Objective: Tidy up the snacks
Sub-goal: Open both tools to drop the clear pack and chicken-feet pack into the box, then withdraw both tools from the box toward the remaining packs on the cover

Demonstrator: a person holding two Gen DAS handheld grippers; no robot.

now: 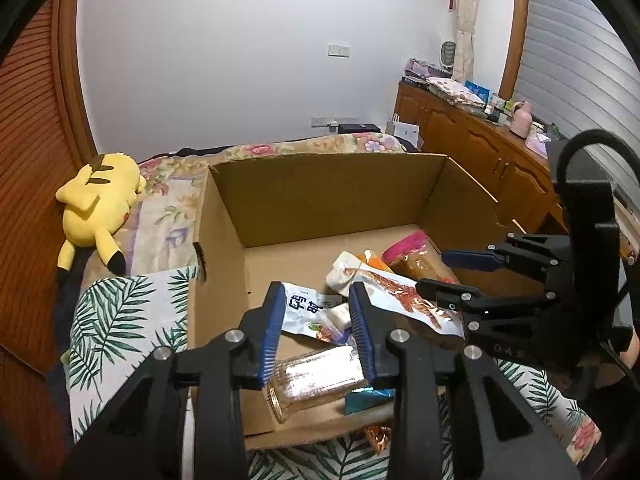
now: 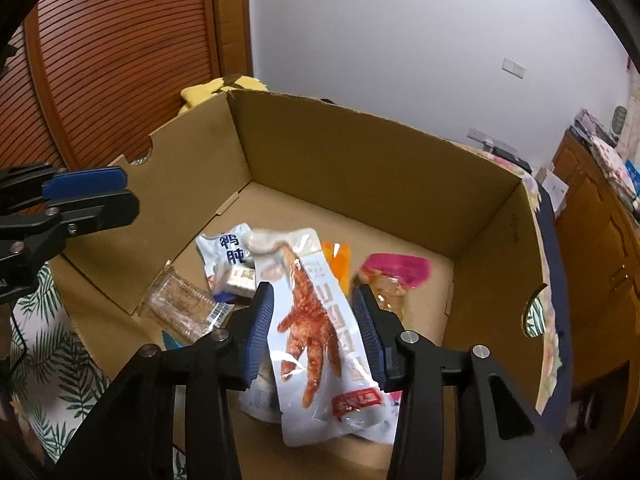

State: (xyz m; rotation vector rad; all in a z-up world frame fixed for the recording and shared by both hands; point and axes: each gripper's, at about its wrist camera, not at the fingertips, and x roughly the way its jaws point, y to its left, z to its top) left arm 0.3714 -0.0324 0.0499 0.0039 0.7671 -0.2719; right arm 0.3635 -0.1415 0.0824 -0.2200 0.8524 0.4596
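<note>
A white snack pouch printed with a reddish chicken foot [image 2: 320, 344] lies inside an open cardboard box [image 2: 360, 160], on the box floor near its front wall. Its long axis runs from the front wall toward the back wall. The right gripper [image 2: 316, 332] points steeply down over it, blue pads standing apart on either side of the pouch's width; the pads do not appear to press it, so the pouch looks freed rather than held. The pouch lies straight ahead of these fingers, lengthwise between them.

Toward the box's left wall lie a pale blue-and-white packet [image 2: 224, 252] and a clear plastic pack of biscuits [image 2: 180, 308]. The left gripper [image 1: 316, 332] hangs above these, its fingers also apart and holding nothing. Toward the right wall sit an orange packet [image 2: 338, 264] and a clear bag with a pink top [image 2: 396, 272].

The right gripper is the nearer to the pouch. Outside the box, beyond its left wall, a yellow plush toy [image 1: 96, 208] rests on a floral bedspread [image 1: 168, 200].
</note>
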